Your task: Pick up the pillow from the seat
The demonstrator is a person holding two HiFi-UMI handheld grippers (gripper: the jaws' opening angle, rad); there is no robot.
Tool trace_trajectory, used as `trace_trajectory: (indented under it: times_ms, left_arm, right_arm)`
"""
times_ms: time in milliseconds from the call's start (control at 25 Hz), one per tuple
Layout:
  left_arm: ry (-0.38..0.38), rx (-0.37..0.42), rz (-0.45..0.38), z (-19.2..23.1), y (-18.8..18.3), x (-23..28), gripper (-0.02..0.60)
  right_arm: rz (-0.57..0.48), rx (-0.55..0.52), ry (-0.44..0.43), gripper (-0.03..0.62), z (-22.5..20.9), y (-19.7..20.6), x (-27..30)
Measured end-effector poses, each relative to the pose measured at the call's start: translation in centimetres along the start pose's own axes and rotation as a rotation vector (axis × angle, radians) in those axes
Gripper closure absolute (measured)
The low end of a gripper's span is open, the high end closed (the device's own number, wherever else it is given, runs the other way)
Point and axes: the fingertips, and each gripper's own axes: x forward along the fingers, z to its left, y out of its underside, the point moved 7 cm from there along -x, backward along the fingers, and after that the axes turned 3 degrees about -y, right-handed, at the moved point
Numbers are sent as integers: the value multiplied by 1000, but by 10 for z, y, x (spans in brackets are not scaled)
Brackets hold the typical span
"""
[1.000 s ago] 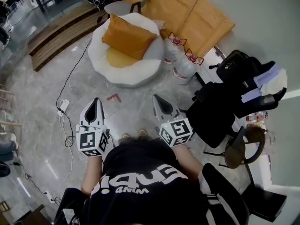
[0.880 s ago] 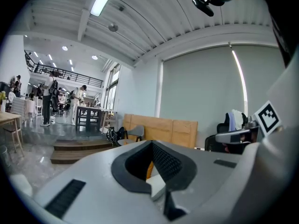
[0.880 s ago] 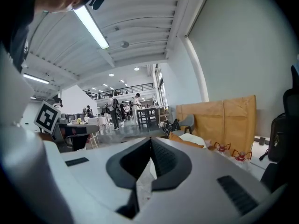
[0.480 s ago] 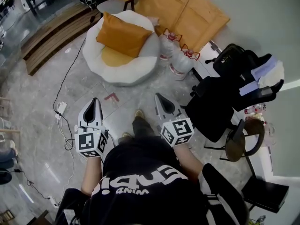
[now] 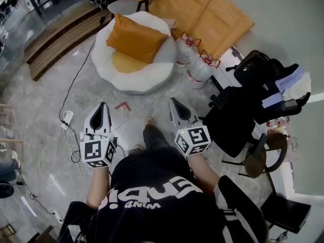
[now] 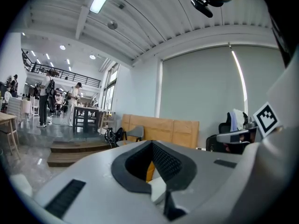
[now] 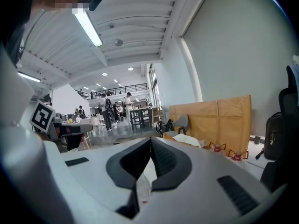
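Note:
An orange pillow (image 5: 135, 38) lies tilted on a round white seat (image 5: 152, 77) on the floor, ahead of me in the head view. My left gripper (image 5: 103, 107) and right gripper (image 5: 174, 103) are held side by side, both well short of the seat and pointing toward it. Each is shut with nothing between its jaws. In the left gripper view, a sliver of the orange pillow (image 6: 149, 170) shows past the shut left gripper (image 6: 152, 143). The right gripper view shows the shut right gripper (image 7: 150, 139) with the pillow (image 7: 167, 136) and white seat (image 7: 188, 140) beyond it.
Two clear sacks with red ties (image 5: 195, 59) stand right of the seat. A black office chair (image 5: 238, 115) piled with clothes is at the right. Wooden boards (image 5: 202, 9) lean on the wall behind. A cable and power strip (image 5: 67, 116) lie left; a wooden step (image 5: 55, 34) is far left.
The person's leg and shoe have come forward between the two grippers. Both grippers have edged toward the seat and stayed shut.

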Motion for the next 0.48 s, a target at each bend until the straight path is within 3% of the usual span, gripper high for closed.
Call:
trace_trajectory:
  times_ms: [480]
  left_arm:
    - [23,-16,11,-1,-7,56,572]
  right_arm:
    - [11,18,21,572,-35,-9,32]
